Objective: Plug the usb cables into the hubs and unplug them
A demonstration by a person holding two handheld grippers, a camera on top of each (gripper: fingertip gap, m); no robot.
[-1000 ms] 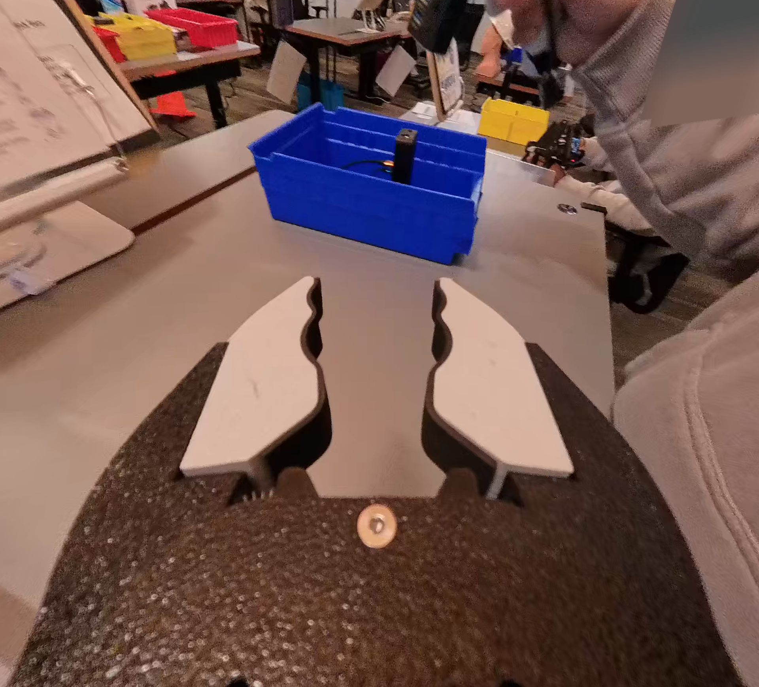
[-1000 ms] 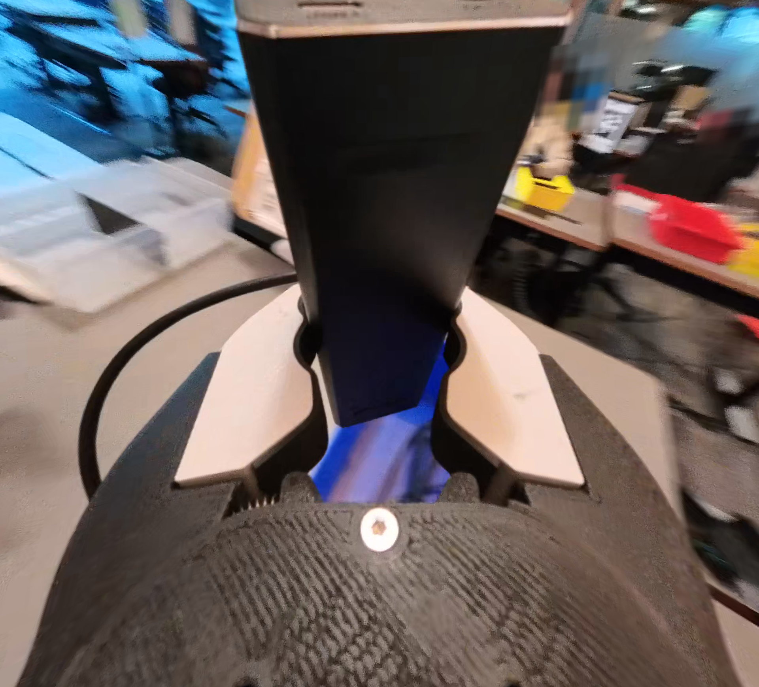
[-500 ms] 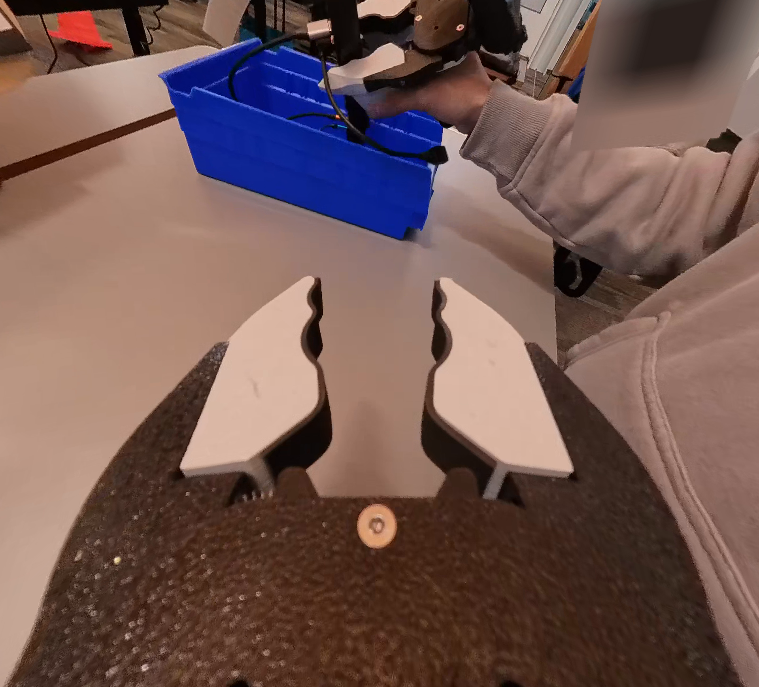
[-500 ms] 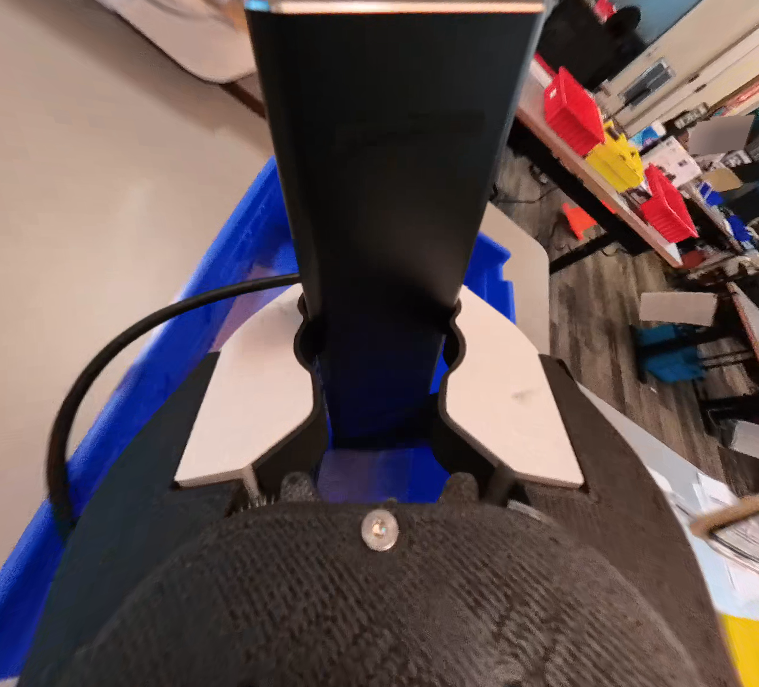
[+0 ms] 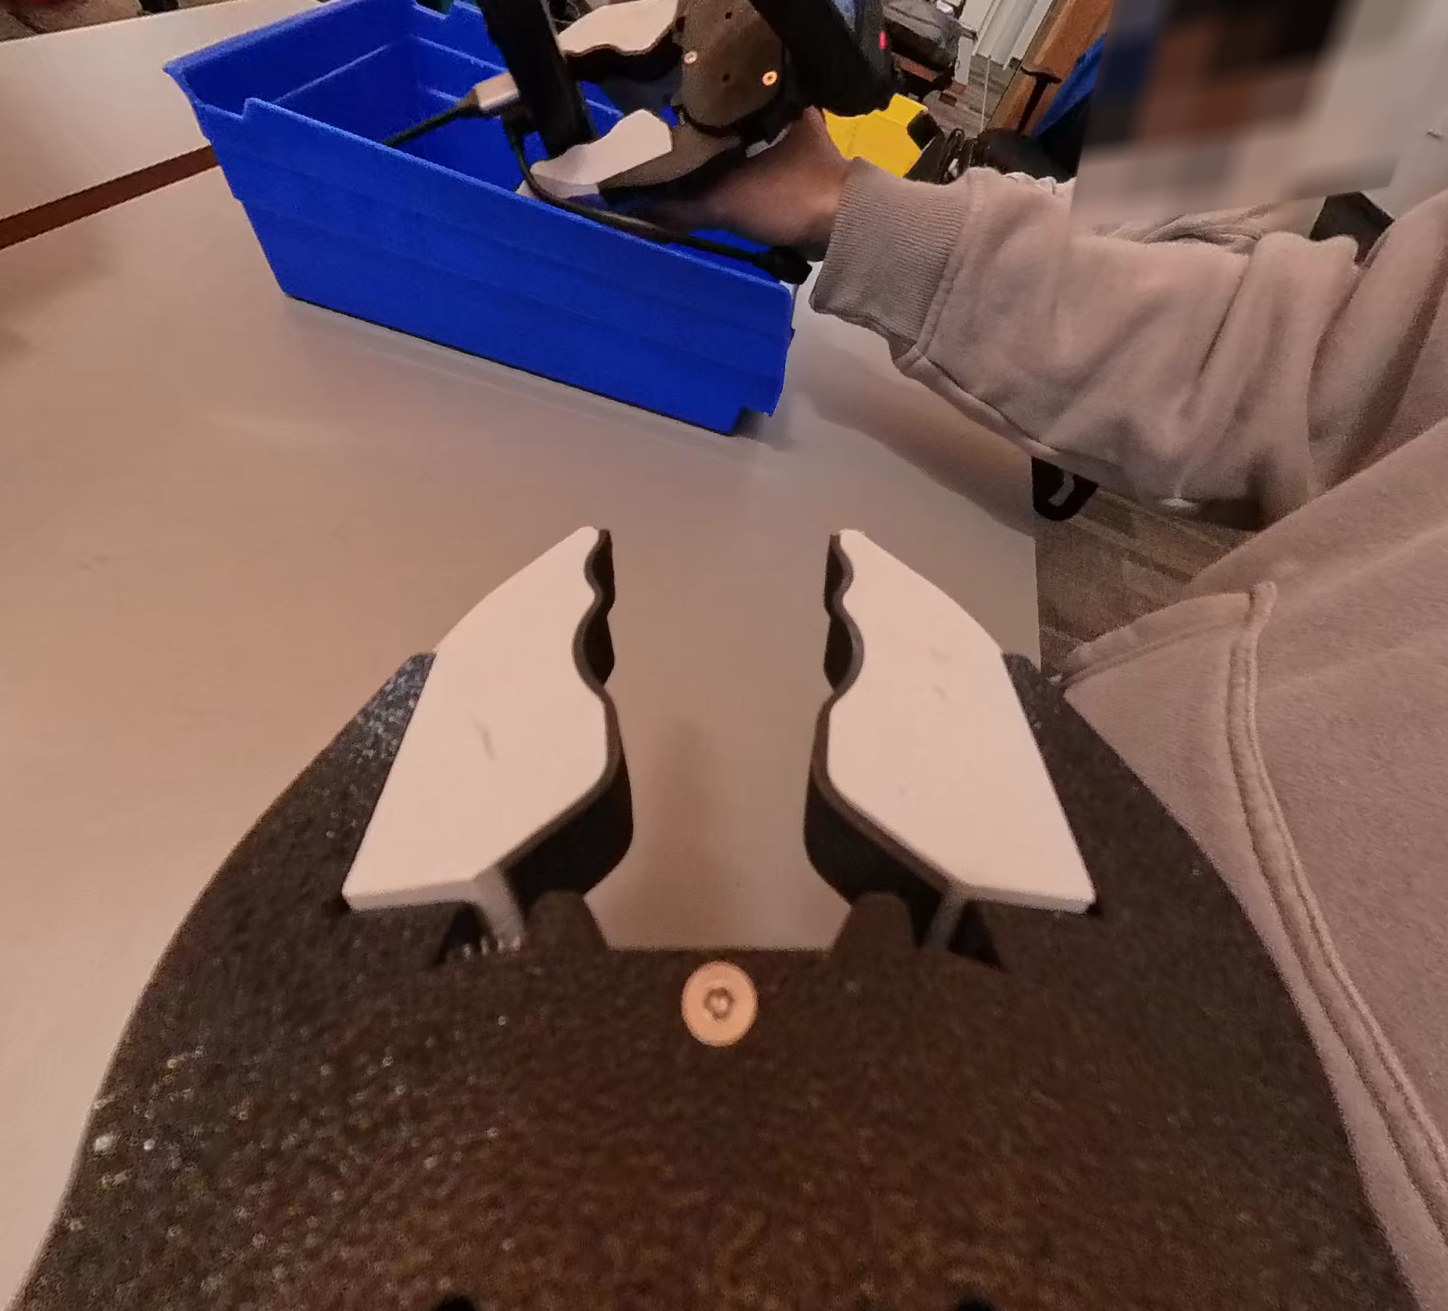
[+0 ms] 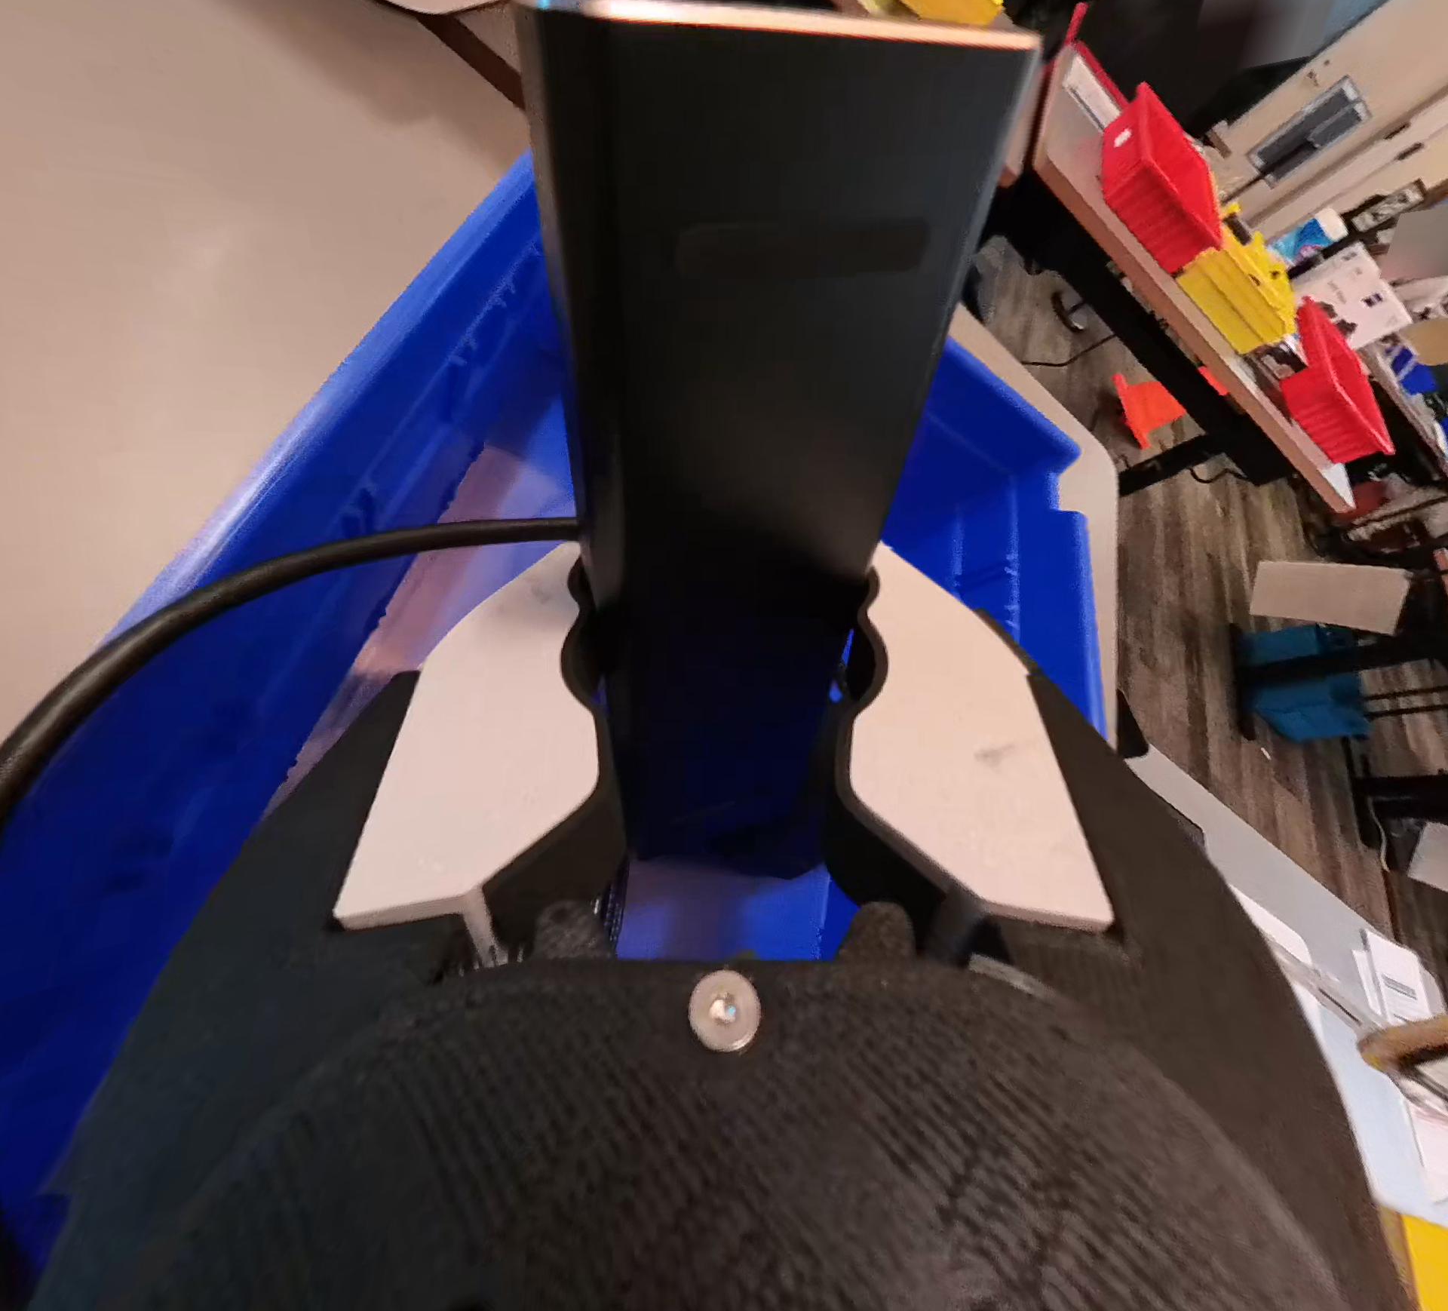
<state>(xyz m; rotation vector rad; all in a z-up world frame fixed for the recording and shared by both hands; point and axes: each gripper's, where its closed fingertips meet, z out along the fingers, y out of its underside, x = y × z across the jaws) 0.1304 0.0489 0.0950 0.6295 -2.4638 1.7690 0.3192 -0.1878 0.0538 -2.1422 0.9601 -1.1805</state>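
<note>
Black hub [image 6: 752, 333] now lower in bin [image 5: 501, 270], right claw [image 6: 725, 646] clamped; left claw [image 5: 717, 615] open, empty.

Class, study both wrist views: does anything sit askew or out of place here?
Only one oddity: a black cable droops over the blue bin's near wall, its plug outside. The right gripper holds the hub tilted above the bin; the left gripper is open, empty.

It's a workshop or lab. Long benches [image 6: 1222, 364] at right carry red bins [image 6: 1160, 184] and yellow bins [image 6: 1234, 301]. An orange cone [image 6: 1148, 403] stands on the wood floor.
</note>
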